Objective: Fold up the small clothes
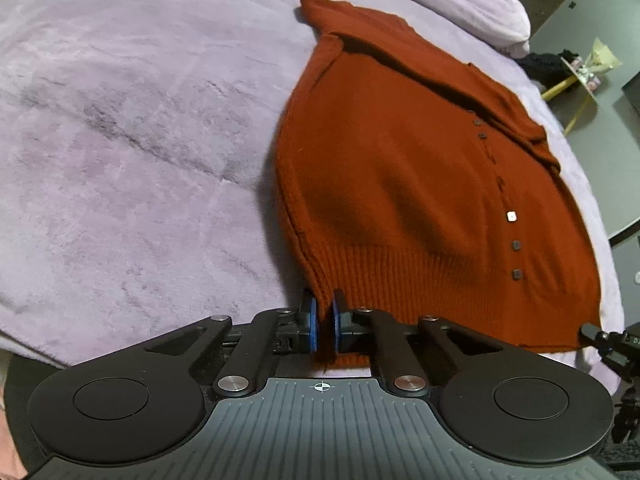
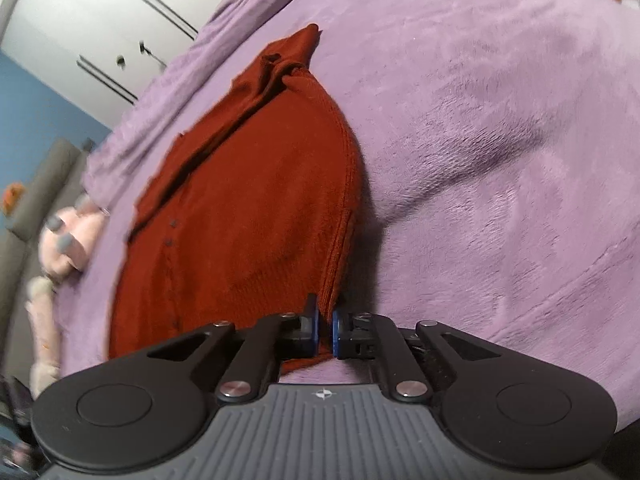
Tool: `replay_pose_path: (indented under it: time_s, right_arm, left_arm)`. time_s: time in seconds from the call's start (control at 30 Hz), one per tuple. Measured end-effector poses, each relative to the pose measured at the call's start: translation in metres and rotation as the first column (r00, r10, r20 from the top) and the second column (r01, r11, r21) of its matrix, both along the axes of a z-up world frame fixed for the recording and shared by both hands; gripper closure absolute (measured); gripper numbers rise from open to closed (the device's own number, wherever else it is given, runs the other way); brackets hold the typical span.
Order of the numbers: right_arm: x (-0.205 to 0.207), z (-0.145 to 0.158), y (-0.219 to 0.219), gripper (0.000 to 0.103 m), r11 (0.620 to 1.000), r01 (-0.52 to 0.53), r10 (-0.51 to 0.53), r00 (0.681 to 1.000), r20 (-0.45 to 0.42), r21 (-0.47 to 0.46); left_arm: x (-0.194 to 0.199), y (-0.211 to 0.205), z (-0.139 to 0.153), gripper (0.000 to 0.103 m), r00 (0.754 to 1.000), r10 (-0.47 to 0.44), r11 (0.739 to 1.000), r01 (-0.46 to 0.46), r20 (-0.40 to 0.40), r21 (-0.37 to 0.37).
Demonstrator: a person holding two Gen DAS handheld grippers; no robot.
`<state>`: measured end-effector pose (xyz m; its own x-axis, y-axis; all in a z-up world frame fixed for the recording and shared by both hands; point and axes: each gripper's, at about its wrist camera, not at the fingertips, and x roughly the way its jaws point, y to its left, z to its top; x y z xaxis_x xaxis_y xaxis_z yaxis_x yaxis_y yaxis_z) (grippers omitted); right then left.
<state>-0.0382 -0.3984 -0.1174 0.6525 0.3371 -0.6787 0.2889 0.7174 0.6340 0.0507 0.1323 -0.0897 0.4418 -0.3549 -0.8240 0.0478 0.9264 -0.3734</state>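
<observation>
1. A rust-red knit cardigan [image 1: 420,184] lies spread flat on a lilac plush blanket [image 1: 132,128] that covers a bed, its ribbed hem nearest the cameras and a row of small square buttons [image 1: 516,245] running up the front.
2. The left gripper [image 1: 323,322] has its blue pads pinched on the hem corner at one side of the cardigan; knit shows between the jaws.
3. The right gripper [image 2: 325,330] is likewise clamped on the opposite hem corner, the side seam rising straight out of its closed jaws.
4. The far sleeve is folded across the chest, leaving a dark crease.
5. The blanket's nap is brushed in streaks and bunches into a thick roll [image 1: 472,4] along the far edge.
6. In the left view, grey floor and a small table with yellow legs [image 1: 580,92] lie beyond the bed.
7. In the right view, white wardrobe doors [image 2: 100,28], a blue wall [image 2: 36,116] and a pink soft toy [image 2: 68,244] at the bed's edge.
</observation>
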Motion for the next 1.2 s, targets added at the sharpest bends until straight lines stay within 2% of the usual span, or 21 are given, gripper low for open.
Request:
replay_pose_path:
  time_s: [0.07,0.2,0.33,0.47,0.63,0.73,0.83,0.9,0.97,1.0,1.03,1.07,1.2]
  right_arm:
    - [0.000,0.001,-0.004,0.098,0.998,0.018,-0.019,1.000,0.019,0.066]
    - [0.007,0.009,-0.009,0.098,0.986,0.044,-0.056,0.996,0.067,0.164]
    - [0.034,0.024,-0.010,0.098,0.985,0.046,-0.066,0.991,0.116,0.167]
    - [0.073,0.041,-0.008,0.099,0.993,0.055,-0.071,0.984,0.162,0.102]
    - [0.125,0.052,0.000,0.099,0.994,0.075,-0.059,0.980,0.190,-0.079]
    - [0.151,0.051,0.006,0.099,0.976,0.071,-0.035,0.984,0.175,-0.204]
    - [0.171,0.045,0.017,0.098,0.940,0.031,0.021,0.988,0.150,-0.340]
    - [0.177,0.042,0.018,0.097,0.935,0.008,0.040,0.991,0.127,-0.356]
    - [0.171,0.045,0.017,0.091,0.926,0.015,0.051,0.985,0.164,-0.378]
    - [0.167,0.047,0.015,0.085,0.916,0.025,0.052,0.982,0.181,-0.399]
    - [0.163,0.048,0.012,0.083,0.908,0.034,0.052,0.980,0.193,-0.418]
    - [0.160,0.048,0.009,0.083,0.902,0.031,0.059,0.979,0.196,-0.431]
    - [0.160,0.038,0.009,0.082,0.872,-0.079,0.166,0.976,0.139,-0.483]
  left_arm:
    - [0.001,0.005,0.004,0.094,1.000,0.020,0.999,-0.019,0.010,-0.044]
    - [0.005,0.020,0.024,0.095,0.993,0.095,0.974,-0.079,0.066,-0.214]
    - [0.022,0.021,0.049,0.095,0.980,0.135,0.961,-0.093,0.148,-0.260]
    - [0.055,0.010,0.064,0.095,0.967,0.153,0.969,-0.107,0.202,-0.221]
    - [0.100,-0.008,0.066,0.095,0.958,0.161,0.979,-0.125,0.236,-0.160]
    - [0.127,-0.019,0.058,0.095,0.955,0.165,0.986,-0.150,0.247,-0.078]
    - [0.148,-0.029,0.044,0.093,0.958,0.151,0.987,-0.159,0.242,0.012]
    - [0.156,-0.033,0.037,0.089,0.964,0.134,0.988,-0.149,0.232,0.048]
    - [0.154,-0.030,0.036,0.085,0.959,0.109,0.990,-0.129,0.260,0.061]
    - [0.152,-0.028,0.036,0.083,0.956,0.097,0.990,-0.121,0.277,0.071]
    - [0.149,-0.025,0.037,0.072,0.951,0.098,0.987,-0.131,0.295,0.092]
    - [0.147,-0.022,0.037,0.066,0.946,0.097,0.984,-0.139,0.311,0.115]
    - [0.147,-0.016,0.037,0.061,0.949,0.014,0.989,-0.060,0.316,0.137]
